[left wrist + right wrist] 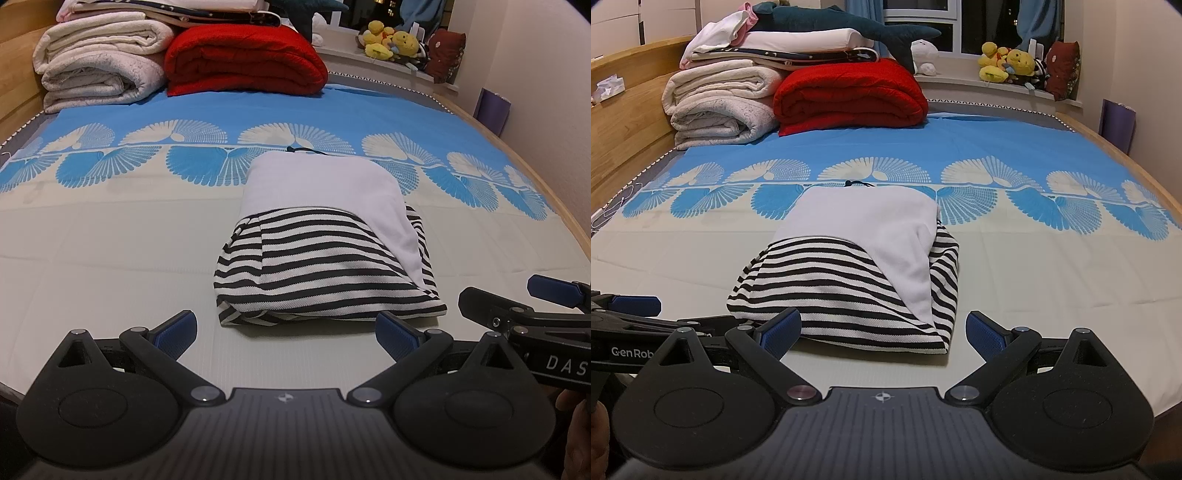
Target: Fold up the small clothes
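Folded black-and-white striped knit garment (325,273) lying on the bed (110,258).
Left hand-held gripper (286,332) and right hand-held gripper (882,332) are hovering near it, jaws spread, gripping nothing.

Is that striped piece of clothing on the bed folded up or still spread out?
Folded. The striped garment lies as a compact bundle with doubled layers at its near edge, a white part lapped over it. Neither tool touches it.

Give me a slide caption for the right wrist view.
Open right tool faces a folded striped garment on the bed.
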A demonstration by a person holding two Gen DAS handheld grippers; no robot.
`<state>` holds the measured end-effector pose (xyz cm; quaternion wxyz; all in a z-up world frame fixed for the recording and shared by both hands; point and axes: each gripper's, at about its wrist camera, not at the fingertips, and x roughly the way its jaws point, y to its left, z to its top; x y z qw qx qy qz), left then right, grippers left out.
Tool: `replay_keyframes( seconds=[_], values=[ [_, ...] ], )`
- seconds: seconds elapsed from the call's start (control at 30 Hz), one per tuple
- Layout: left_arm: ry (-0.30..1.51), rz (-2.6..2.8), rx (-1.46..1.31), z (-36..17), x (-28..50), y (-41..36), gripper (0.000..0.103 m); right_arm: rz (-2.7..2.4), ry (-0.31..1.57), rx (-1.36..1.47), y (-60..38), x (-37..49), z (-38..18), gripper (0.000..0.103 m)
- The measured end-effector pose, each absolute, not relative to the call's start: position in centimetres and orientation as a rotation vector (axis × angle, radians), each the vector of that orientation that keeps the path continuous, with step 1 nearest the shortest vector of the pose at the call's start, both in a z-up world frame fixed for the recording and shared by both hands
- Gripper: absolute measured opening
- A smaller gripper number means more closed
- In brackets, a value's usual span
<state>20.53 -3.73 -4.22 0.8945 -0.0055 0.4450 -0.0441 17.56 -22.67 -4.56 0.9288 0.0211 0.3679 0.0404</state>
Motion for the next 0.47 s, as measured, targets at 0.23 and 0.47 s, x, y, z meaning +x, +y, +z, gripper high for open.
replay_keyframes(
  seconds=[0.23,0.47],
  values=[
    [0.922,-0.093,-0.012,-4.23,20.53,-3.71,0.103,0.083,0.754,0.044,-22.69,17.56,-4.53,0.096],
    [0.923,-0.093,-0.012,-4.22,20.53,-3.68,0.103,0.083,0.755,0.044,-22.72,17.56,-4.51,0.096]
  ],
)
